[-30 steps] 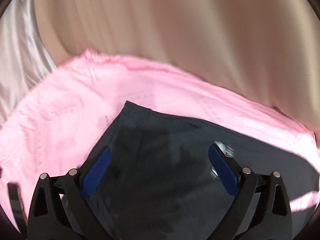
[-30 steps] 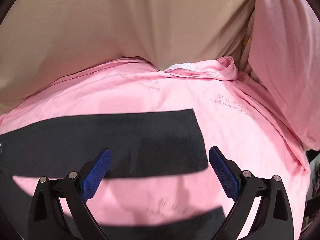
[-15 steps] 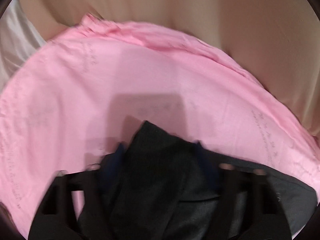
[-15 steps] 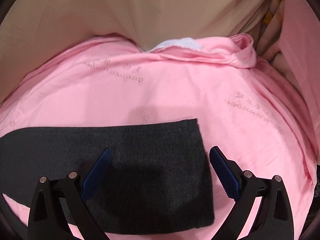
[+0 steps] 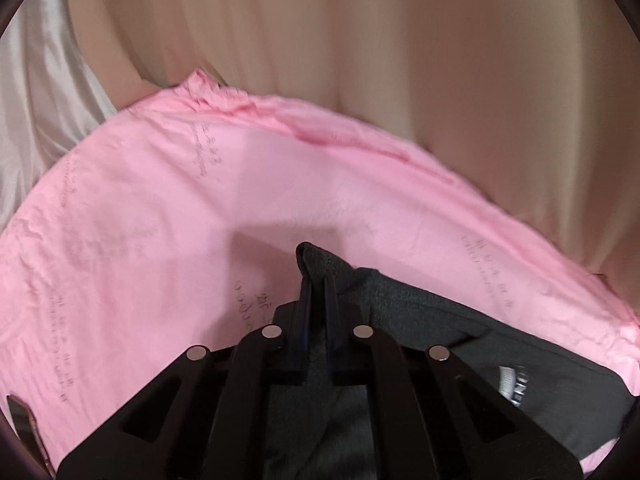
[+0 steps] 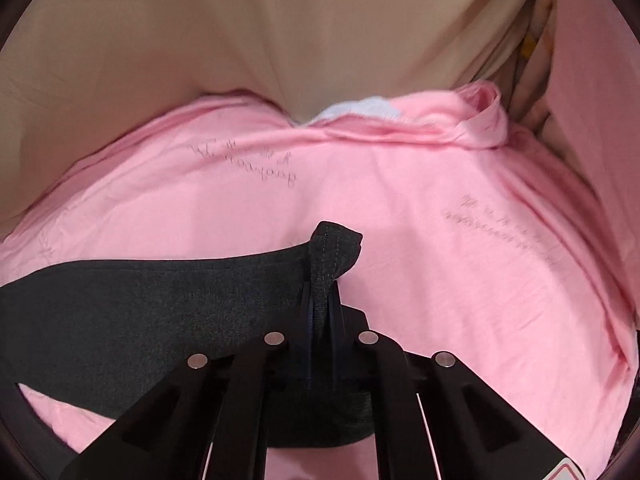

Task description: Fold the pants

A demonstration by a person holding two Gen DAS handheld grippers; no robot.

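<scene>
Dark grey pants [image 5: 460, 344] lie on a pink sheet [image 5: 168, 208]. In the left wrist view my left gripper [image 5: 318, 284] is shut on a bunched edge of the pants at the waist end, where a label [image 5: 514, 386] shows. In the right wrist view my right gripper [image 6: 322, 292] is shut on a stitched hem corner of a pants leg [image 6: 152, 304], which stretches away to the left over the pink sheet [image 6: 440, 260]. The fabric pokes up between both pairs of fingers.
A beige curtain [image 5: 360, 60] hangs behind the pink sheet and also fills the back of the right wrist view [image 6: 240, 32]. A white cloth [image 5: 36, 104] is at the far left. A pink pillow [image 6: 592, 80] stands at the right. A rumpled sheet fold [image 6: 480, 116] lies at the back.
Both grippers were open above the pants one second ago. Both have come down and closed on the fabric, the left at the waist end, the right at the leg hem corner.
</scene>
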